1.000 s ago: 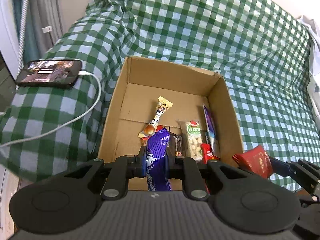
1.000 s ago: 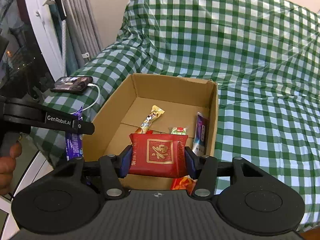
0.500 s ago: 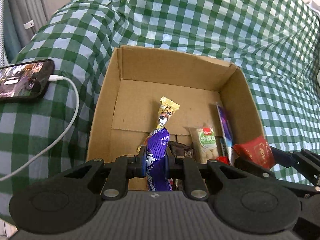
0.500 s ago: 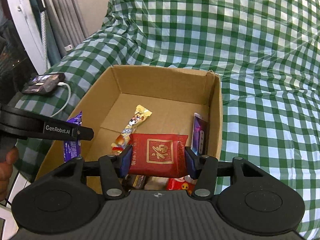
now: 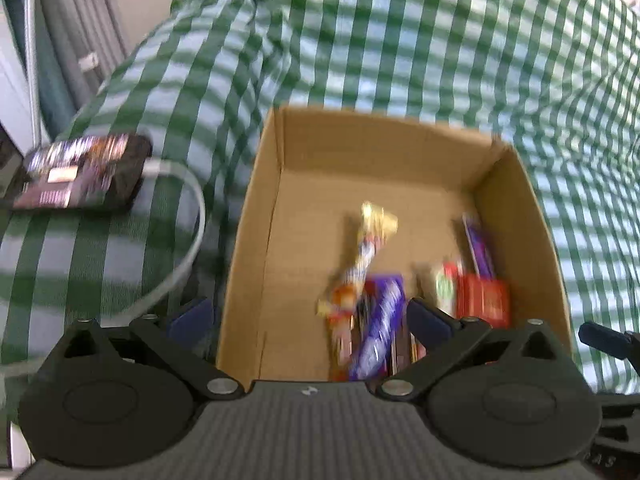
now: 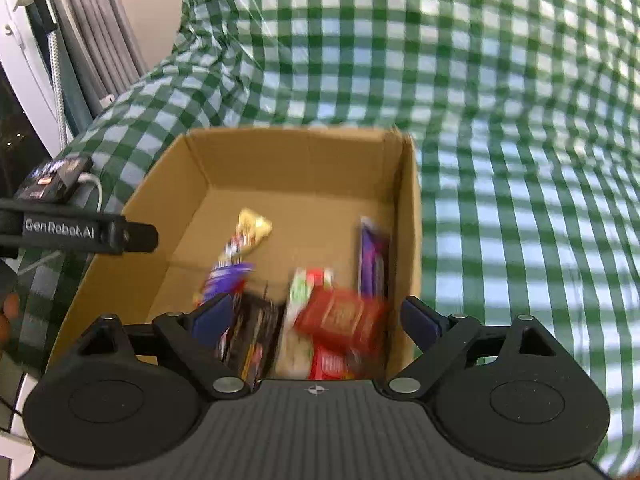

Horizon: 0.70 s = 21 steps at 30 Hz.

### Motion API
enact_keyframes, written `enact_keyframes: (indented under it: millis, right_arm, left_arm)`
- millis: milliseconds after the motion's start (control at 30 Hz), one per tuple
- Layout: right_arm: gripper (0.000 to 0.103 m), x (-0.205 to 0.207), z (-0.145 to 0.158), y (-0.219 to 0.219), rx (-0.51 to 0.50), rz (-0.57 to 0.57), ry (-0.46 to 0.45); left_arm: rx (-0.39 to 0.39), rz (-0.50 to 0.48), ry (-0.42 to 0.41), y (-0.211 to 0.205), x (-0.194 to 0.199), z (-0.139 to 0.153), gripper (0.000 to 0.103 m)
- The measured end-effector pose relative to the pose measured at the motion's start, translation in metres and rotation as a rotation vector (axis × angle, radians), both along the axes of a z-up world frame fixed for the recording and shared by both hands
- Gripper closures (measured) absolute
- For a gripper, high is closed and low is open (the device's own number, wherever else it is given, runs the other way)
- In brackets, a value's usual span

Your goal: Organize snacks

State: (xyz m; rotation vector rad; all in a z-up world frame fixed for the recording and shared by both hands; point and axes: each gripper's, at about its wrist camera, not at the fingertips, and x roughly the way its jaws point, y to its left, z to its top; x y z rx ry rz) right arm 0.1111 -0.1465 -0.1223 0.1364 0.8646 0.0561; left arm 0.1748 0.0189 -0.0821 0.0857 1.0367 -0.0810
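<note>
Now both claws are opening wide with nothing pinched. The purple bar (image 5: 380, 328) drops between the left claw (image 5: 308, 316) fingers into the box (image 5: 248, 240); the red packet (image 6: 340, 316) falls below the right claw (image 6: 316, 316). Before, each was squeezed tight. Packets could pile up crooked and spill over.

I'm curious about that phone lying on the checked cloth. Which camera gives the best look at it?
The left wrist view: the phone fills a good patch at the left, screen lit, white cable plugged in, though blurred. In the right wrist view the phone is small at the left edge, partly behind the left gripper's finger.
</note>
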Motion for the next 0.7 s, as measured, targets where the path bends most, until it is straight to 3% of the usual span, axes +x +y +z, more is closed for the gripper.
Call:
enact_keyframes:
  millis: [233, 700]
  right_arm:
    - [0.009, -0.065, 0.011, 0.01, -0.018, -0.02, -0.012]
    - [0.005, -0.155, 0.061, 0.023, -0.075, 0.016, -0.15]
  left_arm:
    - [-0.006, 0.025, 0.031, 0.004, -0.056, 0.01, 0.0]
    - [0.063, 0.021, -0.116, -0.003, -0.159, 0.063, 0.0]
